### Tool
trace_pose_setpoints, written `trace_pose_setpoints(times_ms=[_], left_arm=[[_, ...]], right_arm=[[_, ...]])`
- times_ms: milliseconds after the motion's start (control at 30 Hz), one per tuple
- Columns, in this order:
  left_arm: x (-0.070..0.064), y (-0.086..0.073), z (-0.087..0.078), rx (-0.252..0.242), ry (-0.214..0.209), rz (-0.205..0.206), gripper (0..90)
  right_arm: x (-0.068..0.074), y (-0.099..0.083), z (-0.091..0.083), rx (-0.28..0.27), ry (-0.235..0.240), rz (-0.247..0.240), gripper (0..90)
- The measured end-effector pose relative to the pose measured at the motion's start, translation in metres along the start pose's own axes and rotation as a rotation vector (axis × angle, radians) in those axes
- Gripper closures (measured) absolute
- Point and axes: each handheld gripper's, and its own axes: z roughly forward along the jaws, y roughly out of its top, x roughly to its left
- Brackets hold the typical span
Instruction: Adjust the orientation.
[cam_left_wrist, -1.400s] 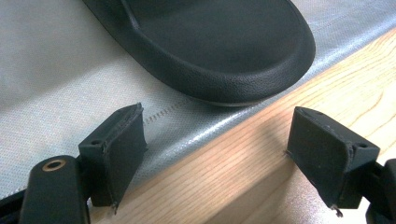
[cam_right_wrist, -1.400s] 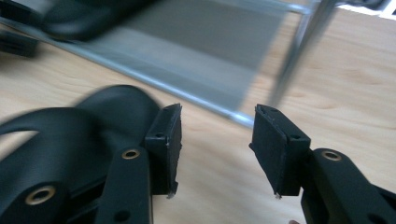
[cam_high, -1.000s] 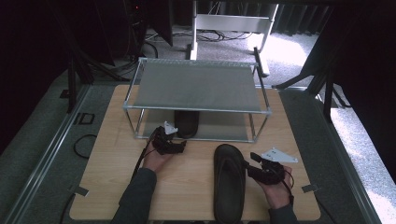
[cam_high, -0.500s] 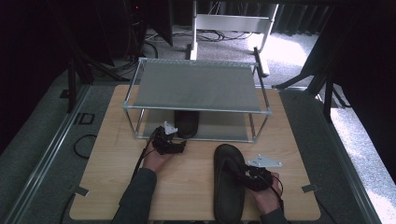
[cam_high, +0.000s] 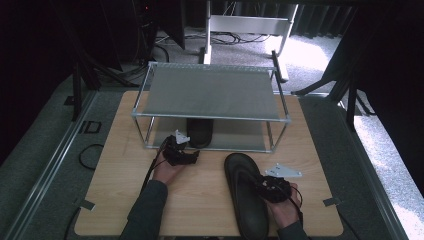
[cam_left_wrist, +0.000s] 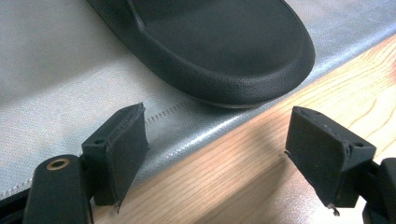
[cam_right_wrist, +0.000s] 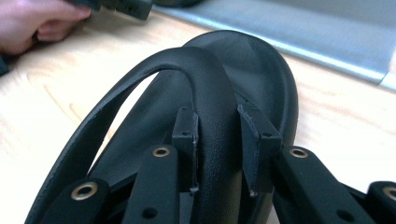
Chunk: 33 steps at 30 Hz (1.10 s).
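High view | two black slippers (cam_high: 246, 192) (one shelved (cam_high: 200, 131)); right gripper (cam_right_wrist: 218, 154) fingers clamp strap; left gripper (cam_left_wrist: 238, 154) fingers apart

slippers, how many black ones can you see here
2. One slipper sits on the lower shelf of the rack, just ahead of the open left tool. The other slipper lies on the wooden table, its strap clamped in the right tool.
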Motion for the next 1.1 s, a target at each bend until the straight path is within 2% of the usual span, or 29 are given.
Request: trace_pose_setpoints(times_ms=[233,367,400,433,700,867,1100], left_arm=[[0.0,0.0,0.0,0.001,0.0,0.001,21.3],[0.0,0.0,0.0,0.001,-0.001,0.001,21.3],[0.0,0.0,0.0,0.0,0.0,0.0,21.3],[0.0,0.0,0.0,0.001,0.001,0.001,21.5],[0.0,0.0,0.0,0.0,0.005,0.0,22.1],[0.0,0.0,0.0,-0.002,0.005,-0.002,22.1],[-0.001,0.0,0.0,-0.001,0.009,0.001,22.1]], right_arm=[[-0.009,0.021,0.007,-0.055,-0.021,-0.015,70.0],[-0.012,0.034,0.015,-0.066,-0.033,-0.035,69.9],[-0.013,0.038,0.018,-0.071,-0.037,-0.04,69.9],[-0.015,0.051,0.029,-0.082,-0.048,-0.057,69.9],[-0.021,0.077,0.053,-0.102,-0.084,-0.103,69.9],[-0.026,0.089,0.069,-0.108,-0.115,-0.122,69.9],[-0.037,0.098,0.082,-0.114,-0.15,-0.109,69.9]])
